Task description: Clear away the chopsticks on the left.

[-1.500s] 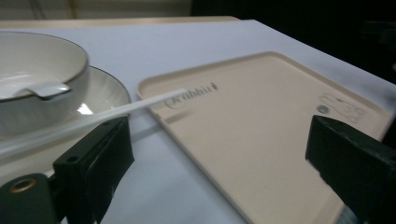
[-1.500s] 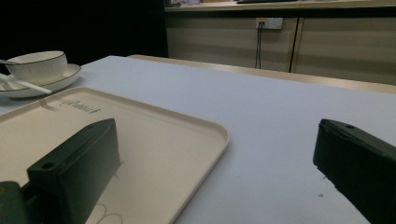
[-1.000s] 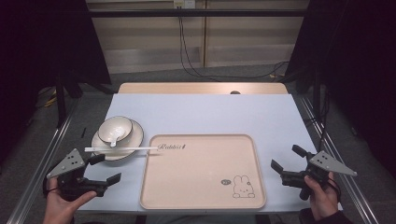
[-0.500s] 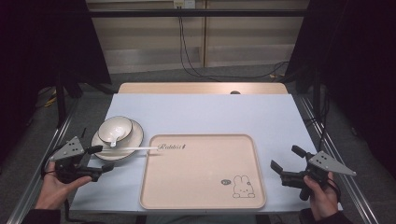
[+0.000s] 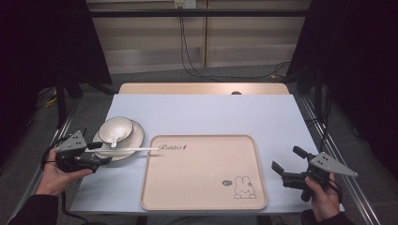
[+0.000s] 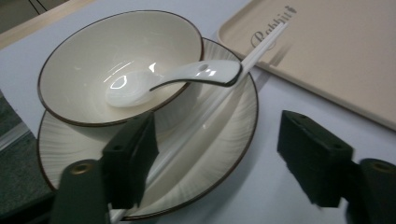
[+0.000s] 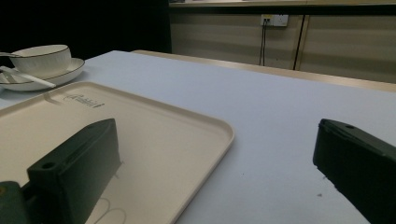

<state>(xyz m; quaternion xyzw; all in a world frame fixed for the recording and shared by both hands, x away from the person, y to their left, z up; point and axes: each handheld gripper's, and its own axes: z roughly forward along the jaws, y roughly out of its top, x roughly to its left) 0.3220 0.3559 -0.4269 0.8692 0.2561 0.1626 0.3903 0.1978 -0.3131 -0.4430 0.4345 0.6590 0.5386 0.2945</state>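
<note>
A white bowl [image 5: 116, 127] with a dark rim stands on a white plate [image 5: 136, 138] at the table's left. A white spoon [image 6: 187, 77] rests in the bowl. White chopsticks [image 5: 126, 150] lie from the plate onto the beige tray [image 5: 202, 187]. My left gripper [image 5: 101, 153] sits at the plate's near-left edge. Its jaws have just been closing. In the left gripper view they straddle the plate's rim [image 6: 224, 135] and the chopsticks [image 6: 261, 44] without pressing on them. My right gripper [image 5: 287, 159] hovers open and empty just right of the tray.
The tray, with a small rabbit print [image 5: 243, 187], takes up the table's middle front. The pale blue table top [image 5: 211, 115] runs back to a wooden strip. Dark space and cables lie beyond the far edge. Metal rails run along both sides.
My left gripper has moved from the table's front-left corner toward the plate, and its jaws have narrowed. The right gripper has stayed in place.
</note>
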